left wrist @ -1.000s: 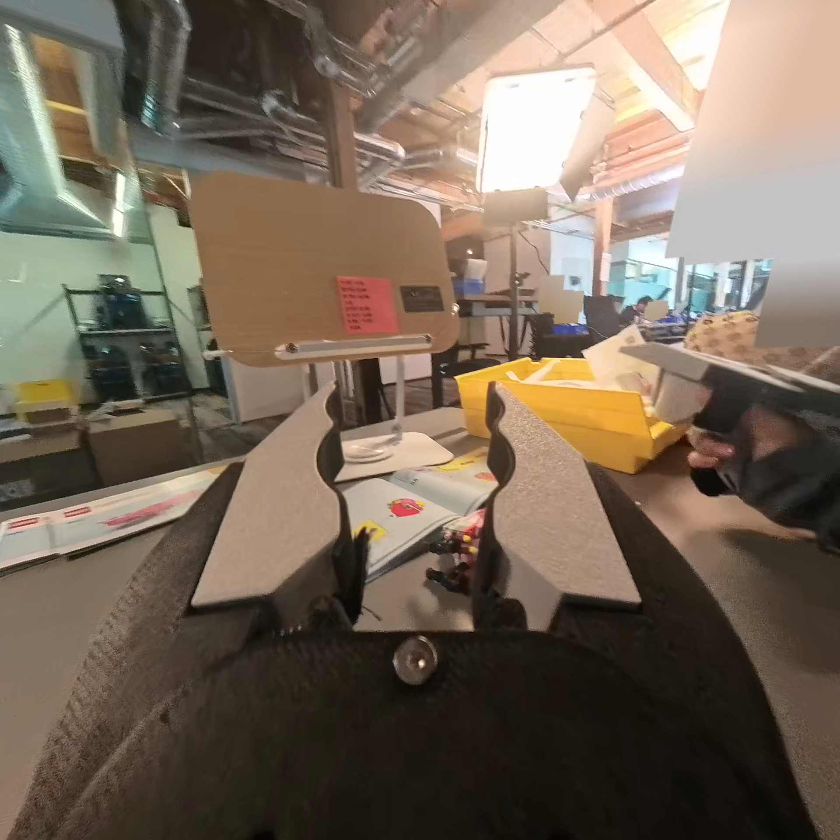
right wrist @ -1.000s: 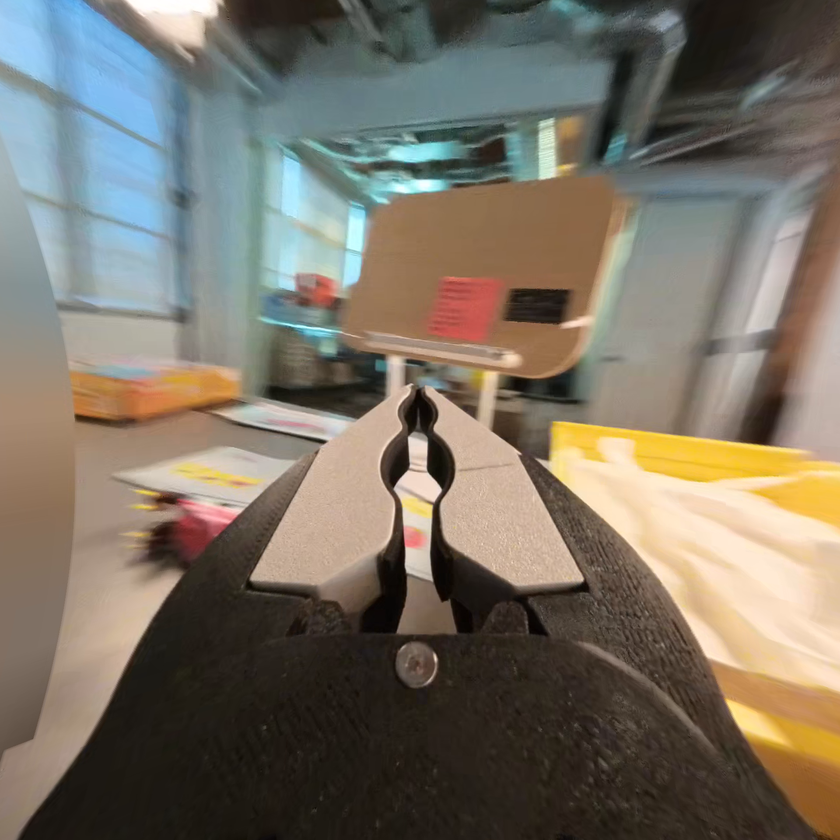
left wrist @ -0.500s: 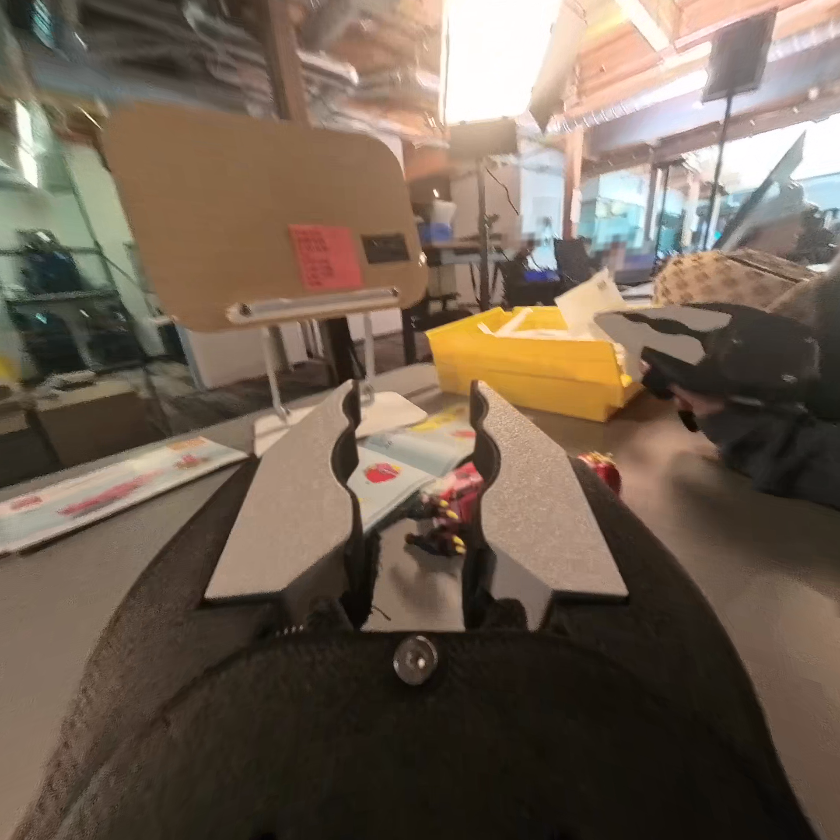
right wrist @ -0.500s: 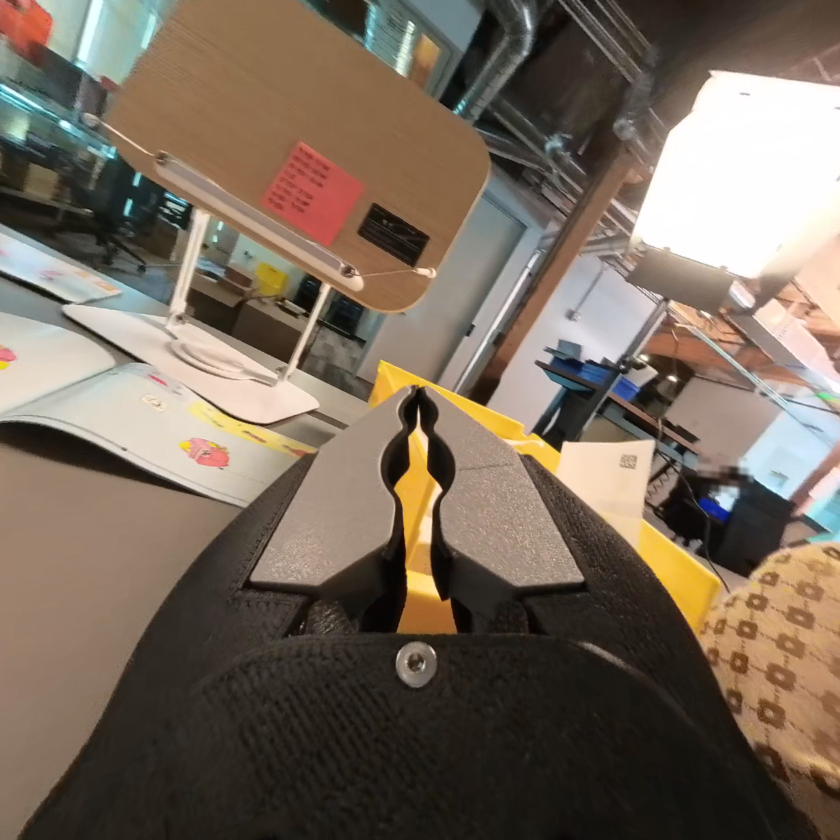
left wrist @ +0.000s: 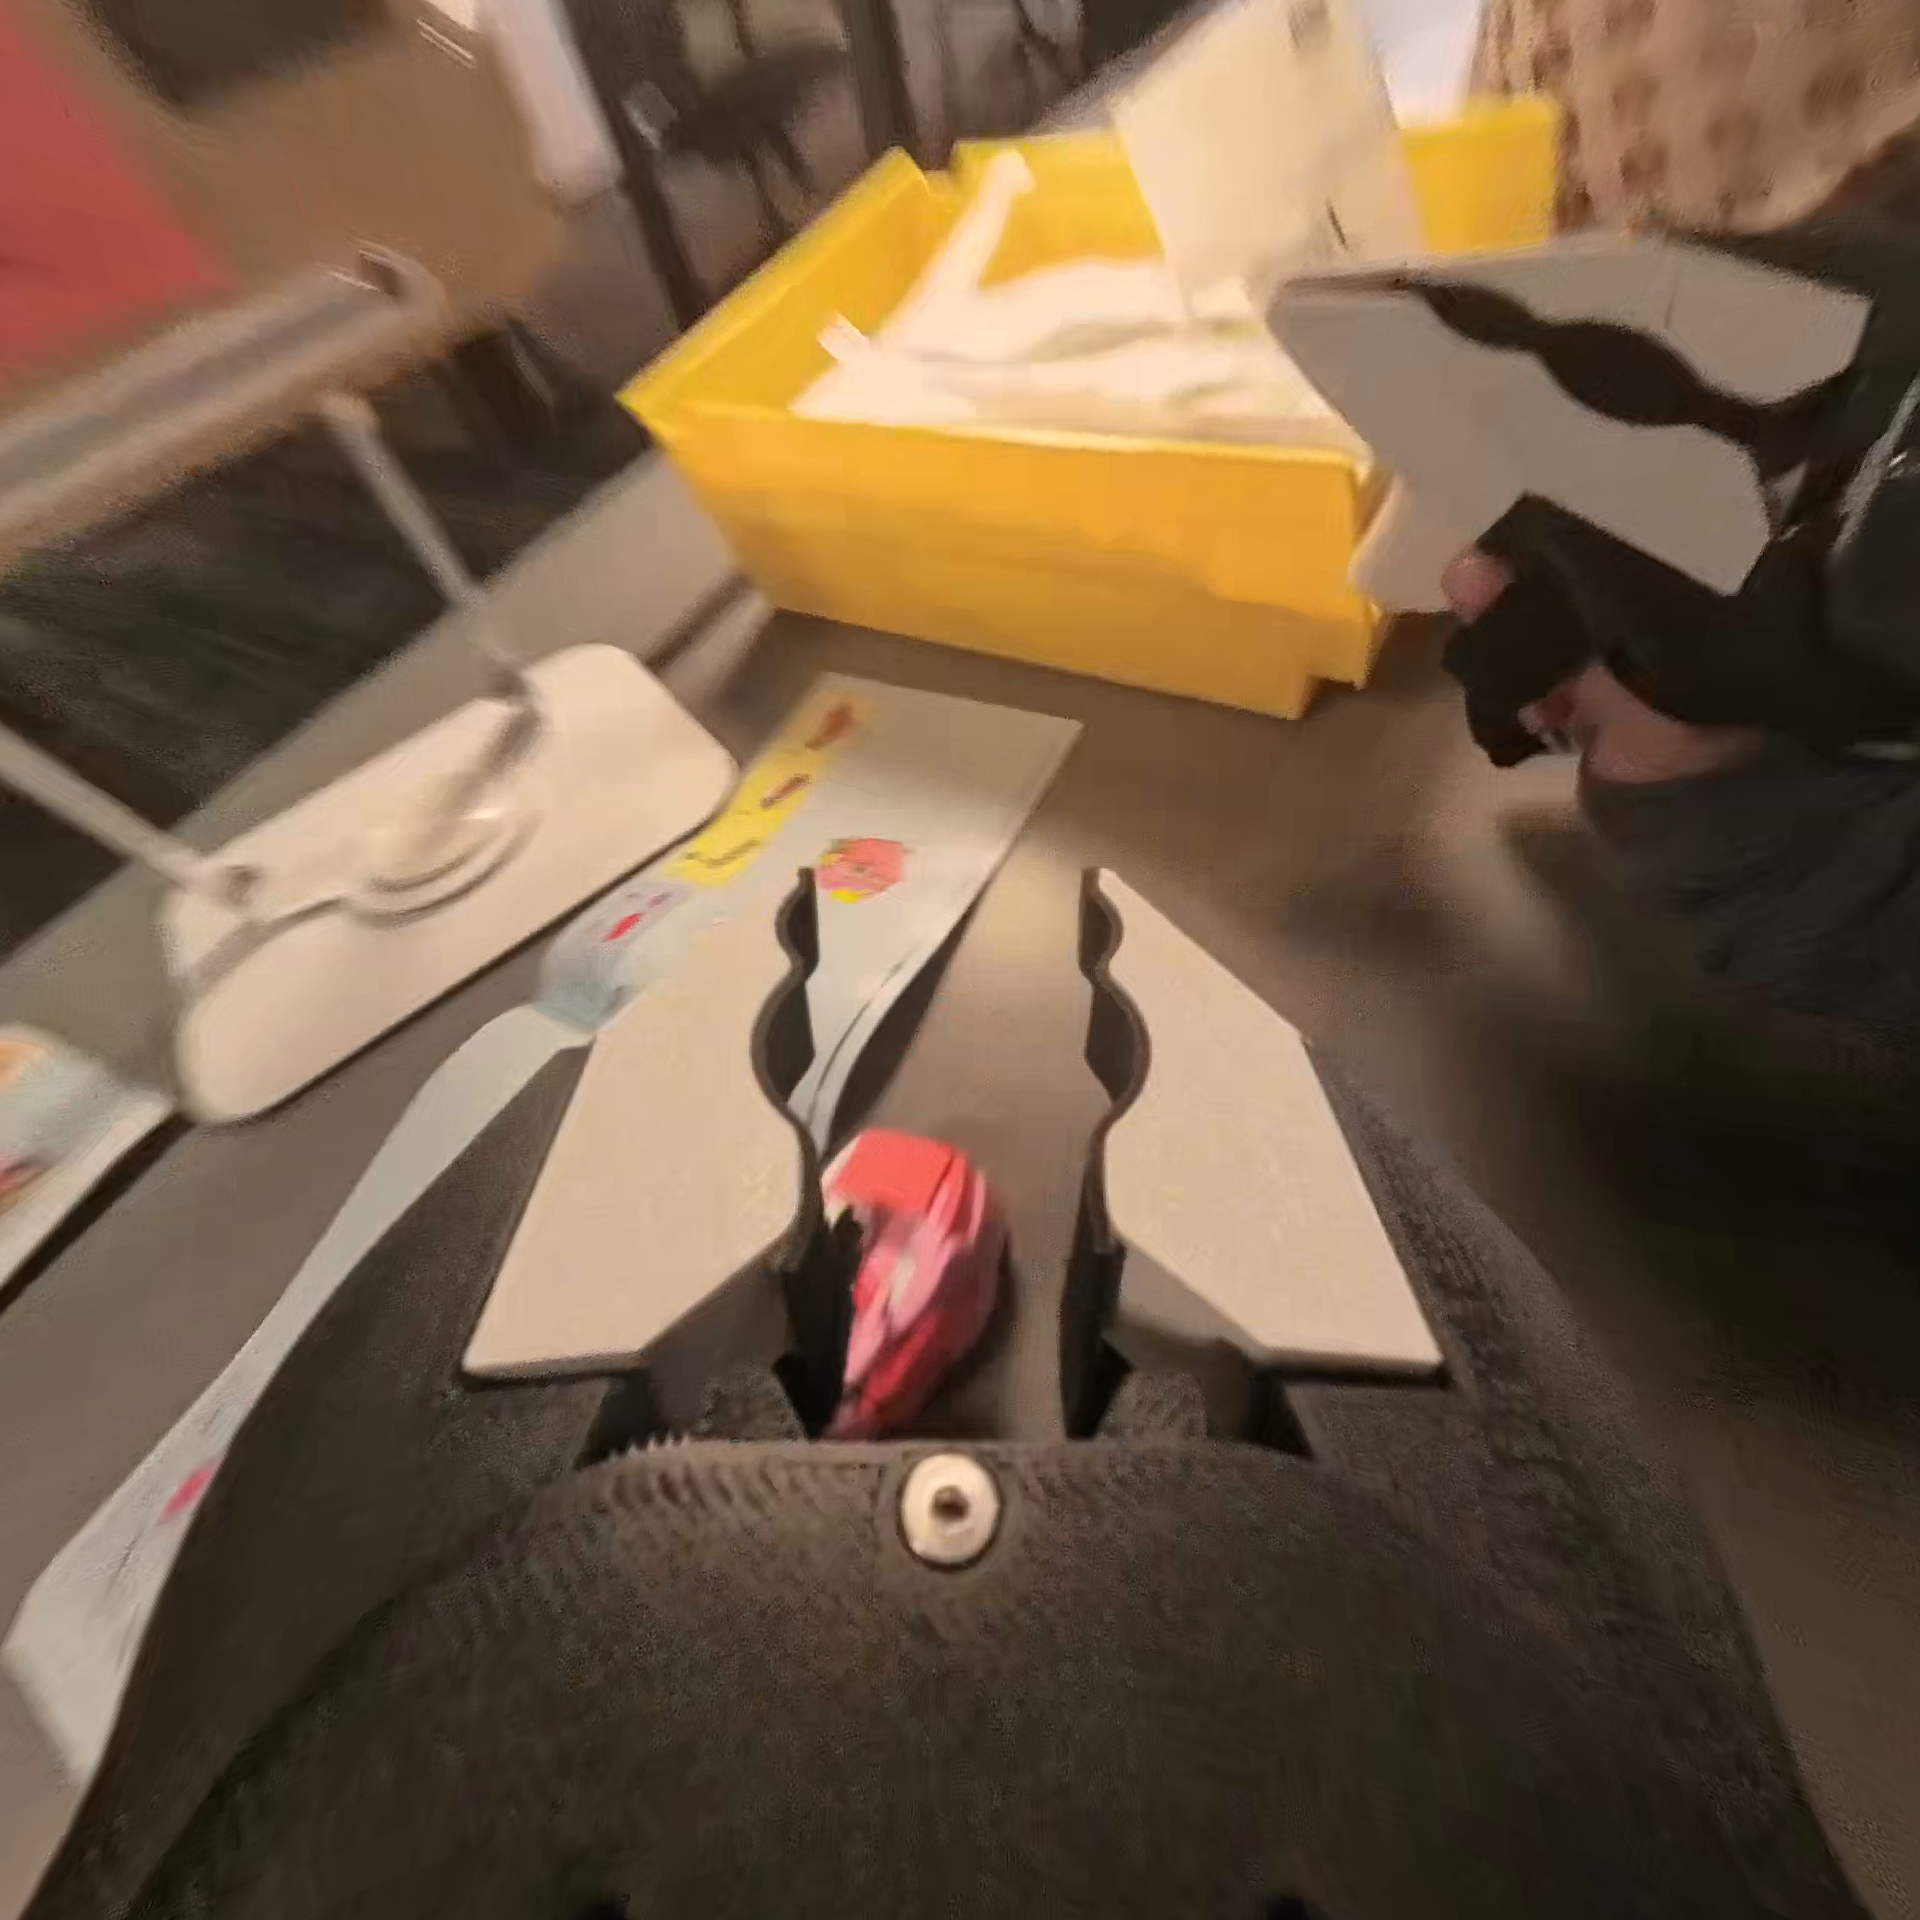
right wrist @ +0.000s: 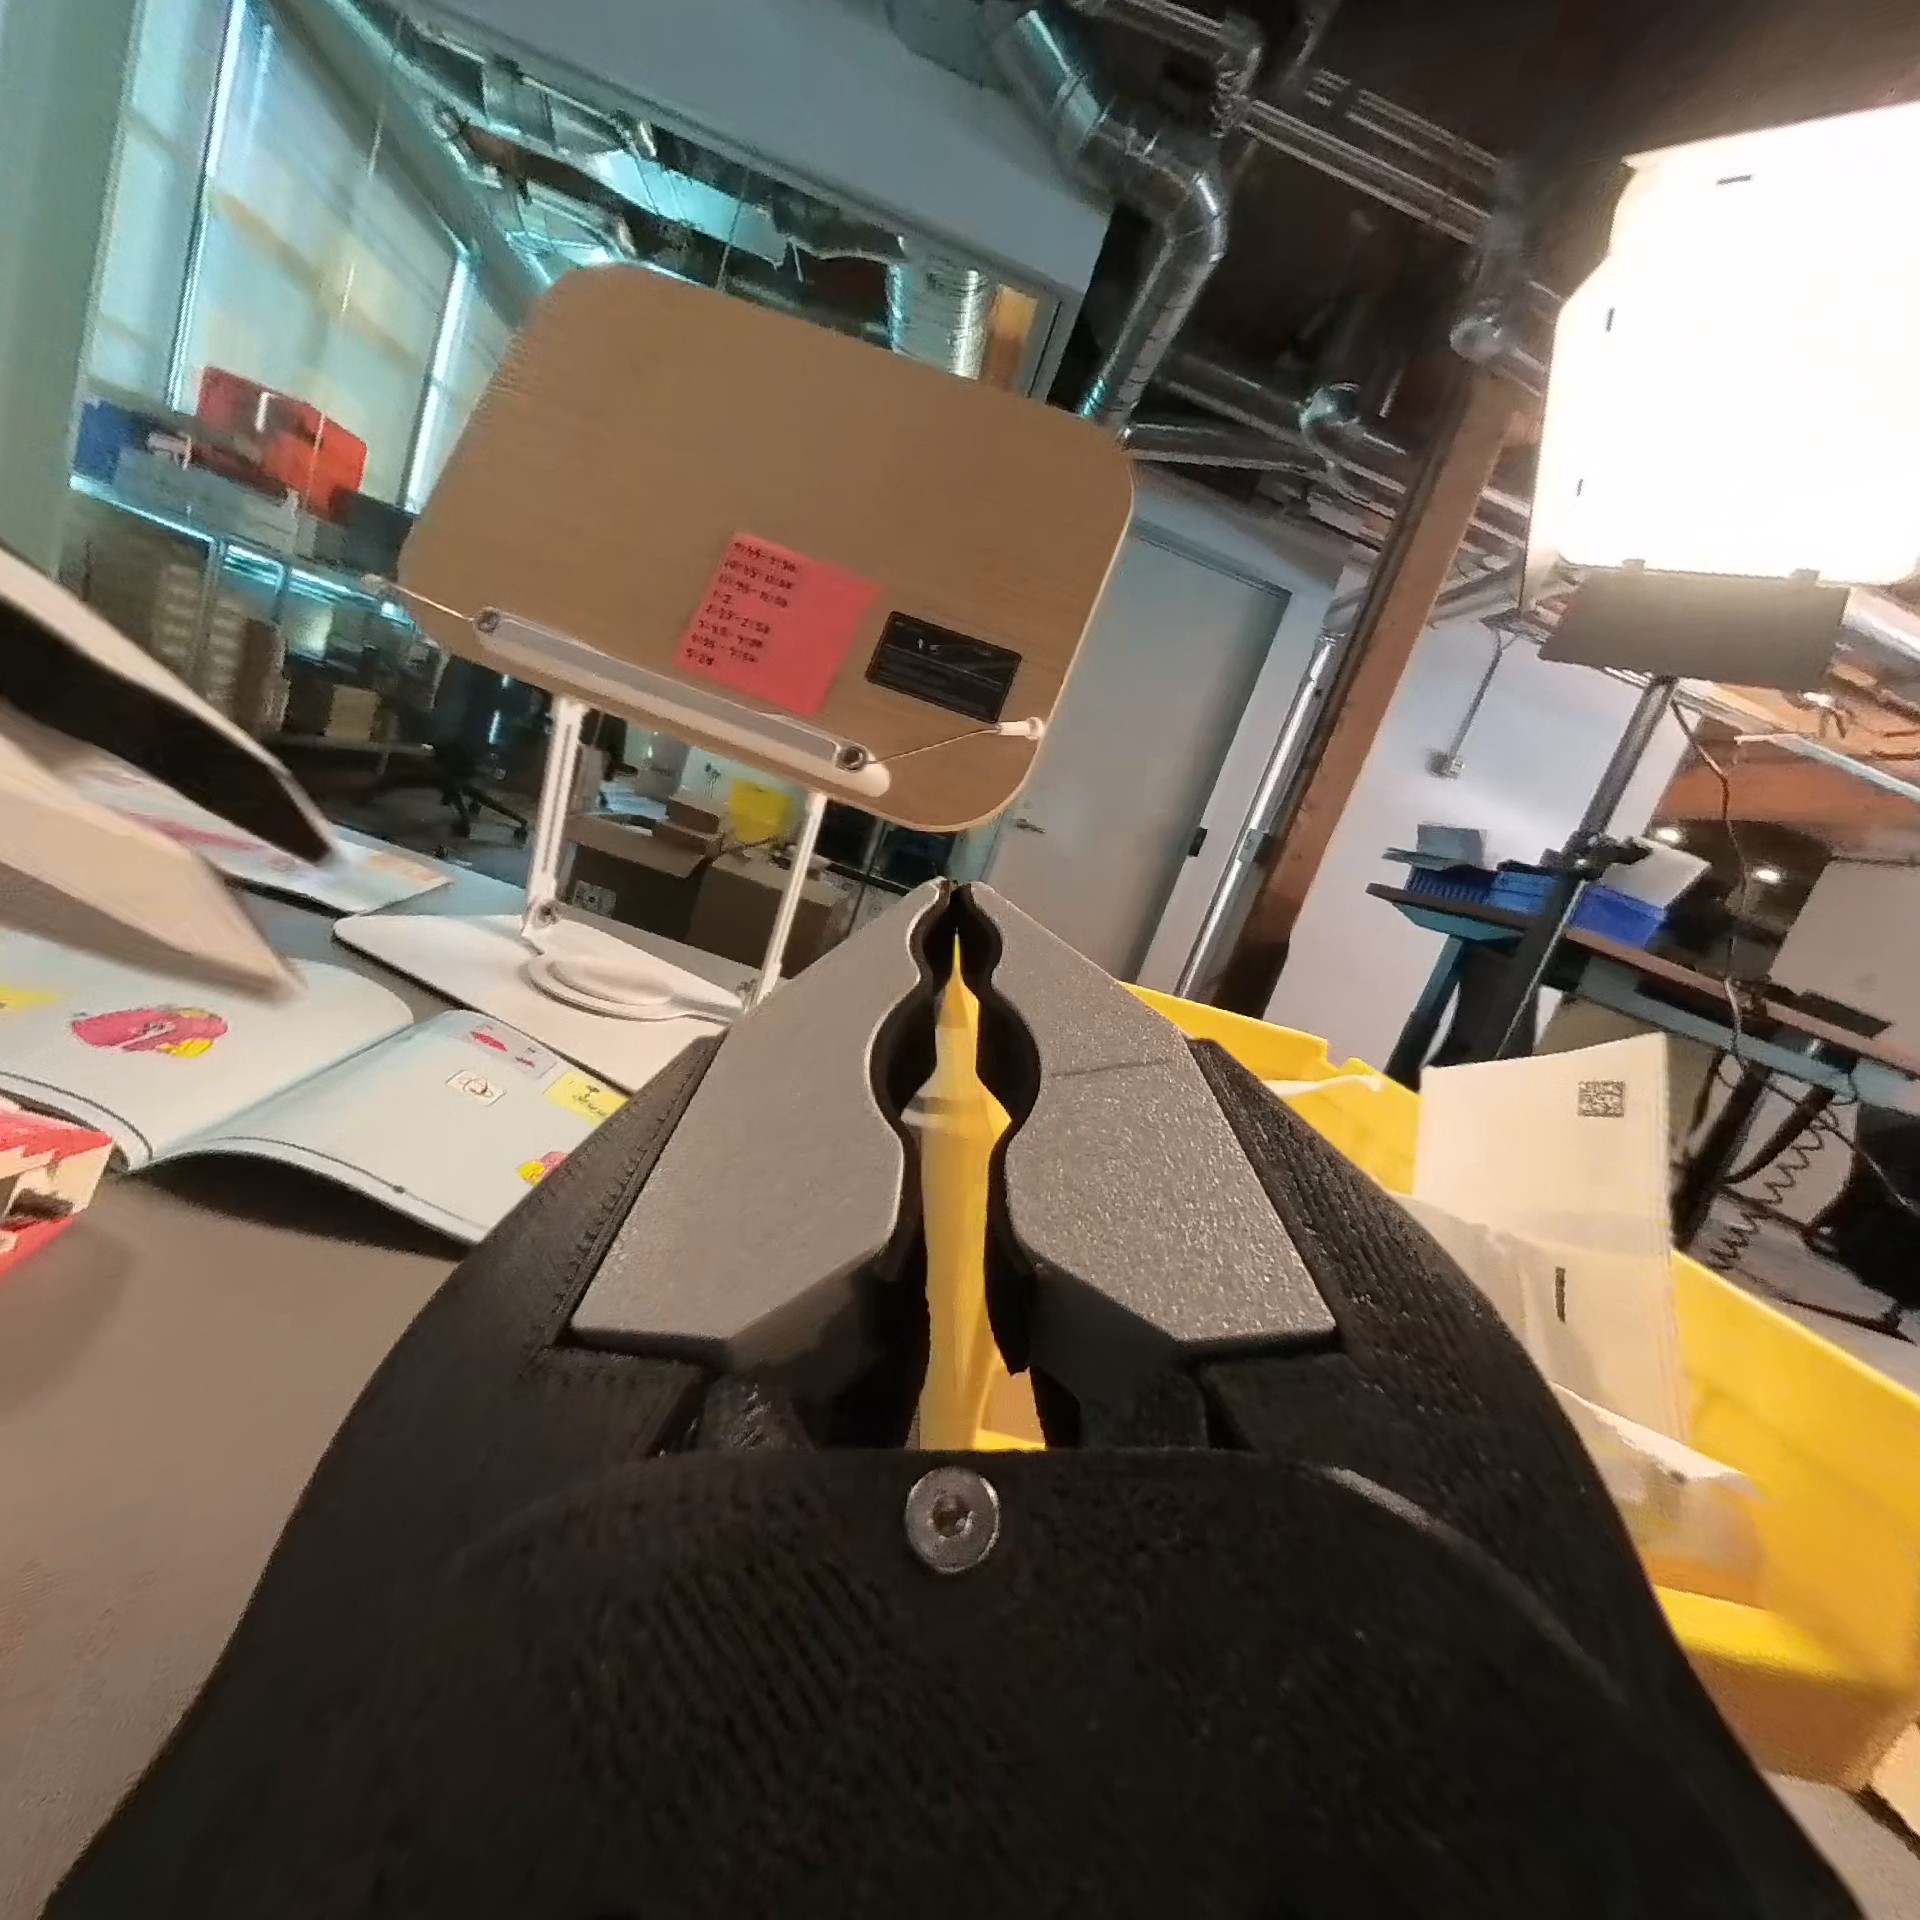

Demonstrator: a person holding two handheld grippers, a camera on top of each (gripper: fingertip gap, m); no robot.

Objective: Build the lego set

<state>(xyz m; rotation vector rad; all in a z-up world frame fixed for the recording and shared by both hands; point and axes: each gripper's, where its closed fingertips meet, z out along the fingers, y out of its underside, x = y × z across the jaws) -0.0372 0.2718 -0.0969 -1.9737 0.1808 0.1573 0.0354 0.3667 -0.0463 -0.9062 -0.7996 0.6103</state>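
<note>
Left tool (left wrist: pixel 940 894): grey fingers (left wrist: pixel 665 1143) standing well apart, nothing gripped. Angled down over the dark grey desk (left wrist: pixel 1195 790), with a small red and pink toy figure (left wrist: pixel 914 1257) lying on the desk below the gap near the finger roots, clear of the right finger; contact with the left one impossible to tell through the blur. Ahead of the tips, an open pale picture booklet (left wrist: pixel 914 800) lying flat, one page edge reaching in between the fingers, probably left open for reading beside the toy.

Right tool (right wrist: pixel 951 894): grey fingers (right wrist: pixel 790 1132) brought together at the tips, nothing gripped; only the yellow of the bin wall showing through the wavy slot behind. Held raised, just above the near edge of the yellow plastic bin (right wrist: pixel 1766 1455) filled with white paper sheets (right wrist: pixel 1538 1195), likely collected there to keep the desk free.

Behind the booklet, a wooden book-stand board on a white metal base (right wrist: pixel 769 540), tilted back as if to prop a page, bearing a pink note and a small black plate. In the background, a bright studio light panel (right wrist: pixel 1745 353).
</note>
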